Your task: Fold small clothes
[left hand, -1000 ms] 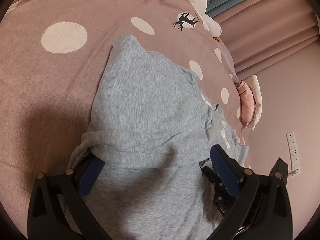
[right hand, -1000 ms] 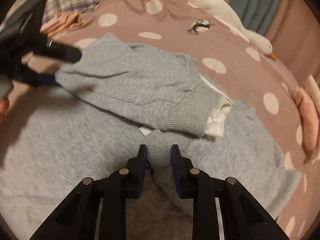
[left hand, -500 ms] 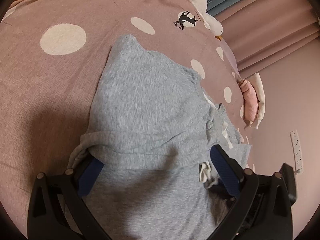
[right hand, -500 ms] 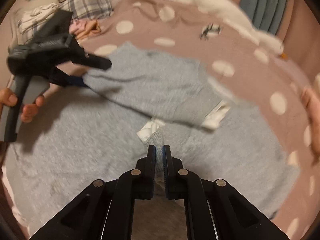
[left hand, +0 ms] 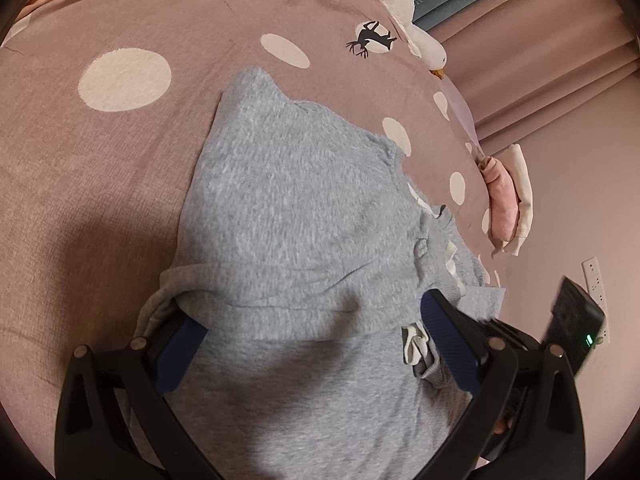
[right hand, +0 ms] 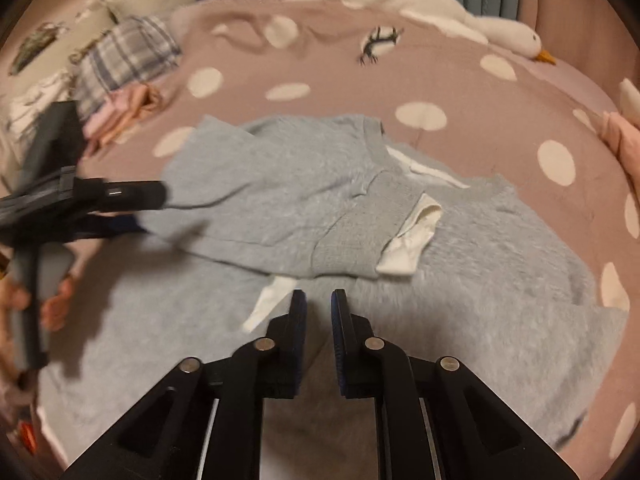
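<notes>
A grey sweater lies spread on the pink dotted bed cover, one sleeve folded across its body. White inner cuffs poke out at the sleeve end. My left gripper stands wide open around the folded edge, one pad under the fabric and one over it. In the right wrist view the left gripper comes in from the left, held by a hand. My right gripper is nearly together, jaws just opening, with a fold of the grey sweater between its pads.
A white goose plush lies along the far edge of the bed. Plaid cloth and peach clothes are piled at the far left. Pink and cream folded items sit at the right edge, near a wall socket.
My right gripper's jaws narrowed onto the grey sleeve end, then eased a little. It rolled and drew back to the right. My left gripper stayed put.
</notes>
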Demonstrator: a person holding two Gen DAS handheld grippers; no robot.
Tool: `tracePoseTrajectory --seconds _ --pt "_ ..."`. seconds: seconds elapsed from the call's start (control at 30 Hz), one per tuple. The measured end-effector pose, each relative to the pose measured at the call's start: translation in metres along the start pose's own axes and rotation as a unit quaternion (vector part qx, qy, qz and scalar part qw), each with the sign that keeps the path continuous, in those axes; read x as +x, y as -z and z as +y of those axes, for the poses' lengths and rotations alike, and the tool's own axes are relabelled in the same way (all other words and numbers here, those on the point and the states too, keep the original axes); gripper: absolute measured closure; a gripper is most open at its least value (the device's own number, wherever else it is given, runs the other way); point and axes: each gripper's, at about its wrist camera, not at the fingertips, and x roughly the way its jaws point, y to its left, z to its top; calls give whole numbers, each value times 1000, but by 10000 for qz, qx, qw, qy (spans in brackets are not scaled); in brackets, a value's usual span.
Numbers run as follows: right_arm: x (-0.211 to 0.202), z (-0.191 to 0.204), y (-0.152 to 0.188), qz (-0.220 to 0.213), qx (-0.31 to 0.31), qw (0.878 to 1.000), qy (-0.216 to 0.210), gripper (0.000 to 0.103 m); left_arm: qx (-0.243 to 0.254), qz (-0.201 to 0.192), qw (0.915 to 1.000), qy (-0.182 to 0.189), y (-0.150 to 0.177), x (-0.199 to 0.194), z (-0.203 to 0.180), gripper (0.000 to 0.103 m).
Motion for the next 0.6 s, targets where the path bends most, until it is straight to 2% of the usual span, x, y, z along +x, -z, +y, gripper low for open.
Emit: tracePoseTrajectory --seconds 0.1,0.23,0.33,0.4,0.47,0.53,0.6 --pt "14 -7 -11 -51 425 9991 -73 90 -2 18 10000 33 1 1 -1 0" --pt "3 -13 -5 41 630 9980 -40 90 -3 44 9999 94 -1 0 1 0" --pt "-24 -7 -2 -191 433 9989 -39 90 -12 38 9999 134 0 0 2 0" --pt "-40 -6 -4 -535 434 9975 -173 90 -2 27 9999 115 0 0 2 0" --pt "-38 -8 -12 -653 498 9965 -183 90 32 30 10000 88 -1 -1 2 0" --pt "-19 -8 -18 -448 472 9978 87 90 93 48 9999 32 -1 -1 1 0" --pt "9 -13 -16 -1 586 9980 216 90 137 103 9998 -40 0 -2 0 0"
